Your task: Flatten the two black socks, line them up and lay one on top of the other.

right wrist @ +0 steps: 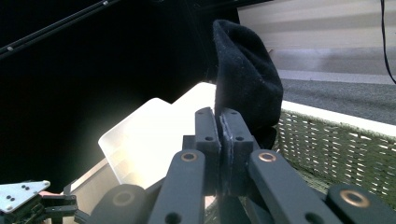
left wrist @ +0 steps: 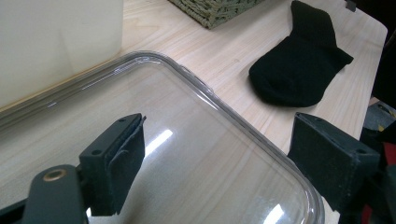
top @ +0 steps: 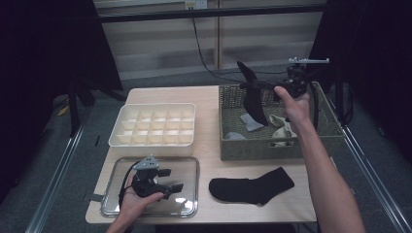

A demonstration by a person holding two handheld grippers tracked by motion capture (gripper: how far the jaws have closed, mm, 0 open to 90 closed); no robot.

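R hand-held gripper: my jaws clamped on black sock, dangling above woven olive basket to clear its rim | L hand-held gripper: jaws apart, parked over clear plastic lid | matching black sock flat on tabletop, likely pairing spot

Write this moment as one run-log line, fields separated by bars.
right gripper: shut on black sock, above woven basket | left gripper: open, over clear plastic lid | second black sock: flat on table

Jaws hide the held black sock's lower part.
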